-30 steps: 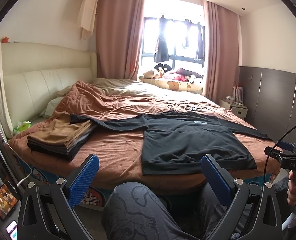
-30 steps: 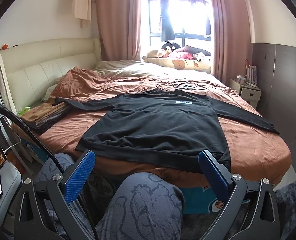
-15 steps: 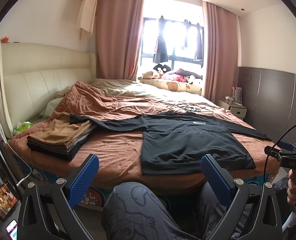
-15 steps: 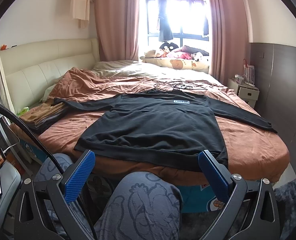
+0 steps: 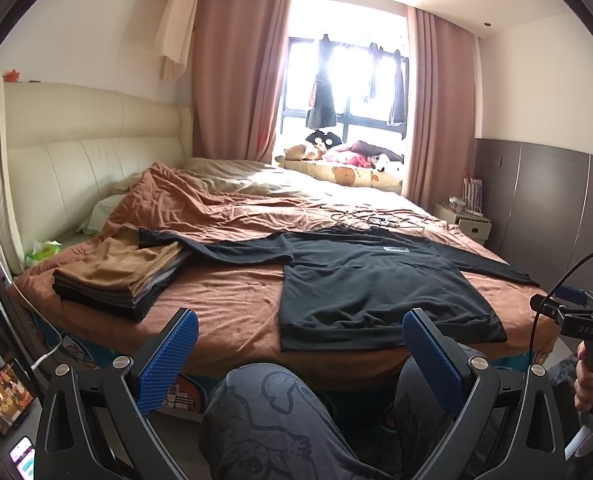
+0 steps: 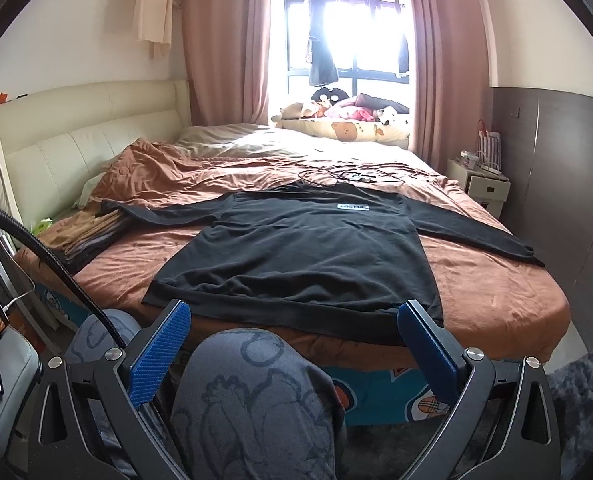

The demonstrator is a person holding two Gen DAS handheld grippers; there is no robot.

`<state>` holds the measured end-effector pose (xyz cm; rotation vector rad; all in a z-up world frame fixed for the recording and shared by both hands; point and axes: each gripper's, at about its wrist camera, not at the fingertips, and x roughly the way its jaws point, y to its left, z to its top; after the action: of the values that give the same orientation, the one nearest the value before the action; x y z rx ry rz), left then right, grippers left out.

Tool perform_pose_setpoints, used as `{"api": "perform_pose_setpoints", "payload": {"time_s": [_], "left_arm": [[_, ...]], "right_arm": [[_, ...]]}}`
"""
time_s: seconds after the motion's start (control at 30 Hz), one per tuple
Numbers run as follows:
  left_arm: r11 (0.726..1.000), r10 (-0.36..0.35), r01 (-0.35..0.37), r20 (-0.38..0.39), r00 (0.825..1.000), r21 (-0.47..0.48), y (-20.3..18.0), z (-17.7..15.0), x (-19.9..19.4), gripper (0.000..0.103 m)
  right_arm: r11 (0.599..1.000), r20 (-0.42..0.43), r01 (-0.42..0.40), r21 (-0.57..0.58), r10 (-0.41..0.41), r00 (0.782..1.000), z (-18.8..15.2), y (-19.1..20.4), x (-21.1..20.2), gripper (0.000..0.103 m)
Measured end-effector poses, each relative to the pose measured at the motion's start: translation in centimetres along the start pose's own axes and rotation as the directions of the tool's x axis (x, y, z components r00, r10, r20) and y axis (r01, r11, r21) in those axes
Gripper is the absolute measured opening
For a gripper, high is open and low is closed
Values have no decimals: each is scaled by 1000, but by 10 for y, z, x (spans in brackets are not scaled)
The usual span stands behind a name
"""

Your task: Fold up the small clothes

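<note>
Black long-sleeve shirt (image 5: 372,280) lies flat on the bed (image 5: 232,304), beside a folded clothes stack (image 5: 120,276); left gripper (image 5: 298,354) gapes wide, holding nothing. Right view: shirt (image 6: 304,256) spread flat, right gripper (image 6: 292,344) wide open and empty above a knee (image 6: 252,384).

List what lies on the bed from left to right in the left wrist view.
Green packet → stack of folded clothes → black long-sleeved shirt, spread flat with sleeves out.
</note>
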<state>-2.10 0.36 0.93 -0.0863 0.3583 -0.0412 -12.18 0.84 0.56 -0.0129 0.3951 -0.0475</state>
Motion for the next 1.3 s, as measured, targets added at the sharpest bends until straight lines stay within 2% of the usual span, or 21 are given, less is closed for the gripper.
{"api": "perform_pose_setpoints", "payload": {"time_s": [0.23,0.47,1.0,1.3], "left_arm": [[1000,-7,7,1,1000,-15,3,2,-1,103],[1000,23,-23,9,1000,-20,12,11,5,103],[997,53,-55,-36,998,-47,50,29,58,103],[992,84,-89,-66,994,-86,82,48,101,103]], "right_arm": [[1000,10,-12,-4,12,1000,1,1,4,103],[999,11,-45,7,45,999,8,1,26,103],[996,-46,-84,-12,83,995,49,16,103,103],[994,-105,-113,-6,111,988,79,20,168,103]]}}
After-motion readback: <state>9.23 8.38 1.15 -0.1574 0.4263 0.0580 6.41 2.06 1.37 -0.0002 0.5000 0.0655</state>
